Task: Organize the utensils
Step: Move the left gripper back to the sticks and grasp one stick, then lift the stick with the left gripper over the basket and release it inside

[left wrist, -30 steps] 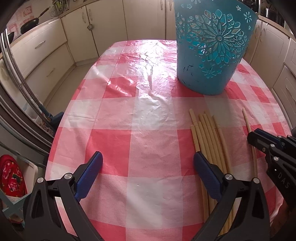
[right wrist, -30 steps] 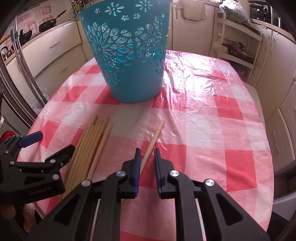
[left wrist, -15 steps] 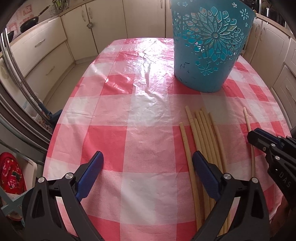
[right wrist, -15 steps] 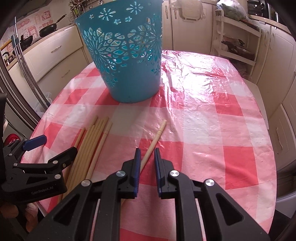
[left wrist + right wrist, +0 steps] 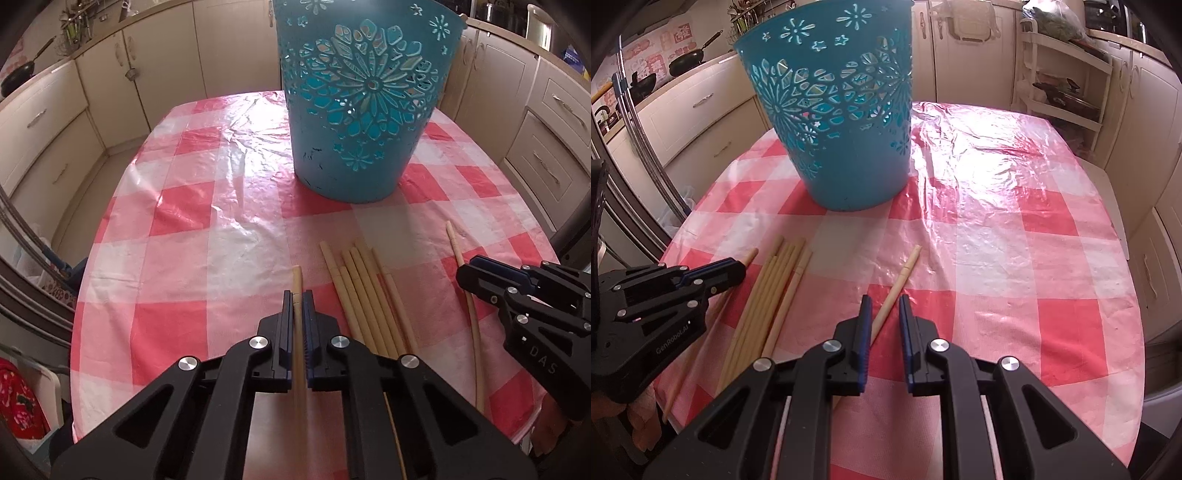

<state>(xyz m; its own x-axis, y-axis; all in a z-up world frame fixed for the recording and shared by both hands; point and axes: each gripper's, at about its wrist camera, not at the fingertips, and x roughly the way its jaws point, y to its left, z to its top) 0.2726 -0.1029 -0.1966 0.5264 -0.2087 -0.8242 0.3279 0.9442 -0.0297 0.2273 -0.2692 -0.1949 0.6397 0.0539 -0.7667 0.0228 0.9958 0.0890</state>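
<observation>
Bamboo chopstick (image 5: 297, 284) — tip toward basket (image 5: 362, 110)

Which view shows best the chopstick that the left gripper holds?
The left wrist view: the chopstick runs straight between the closed jaws of the left gripper. The right wrist view shows only its tip past that gripper's side.

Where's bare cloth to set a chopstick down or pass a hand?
Free: the wide stretch right of the basket out to the table's right edge, and the strip left of the basket in the left wrist view. Crowded: in front of the basket, where the chopstick bundle, the left gripper and the right gripper sit close together.
</observation>
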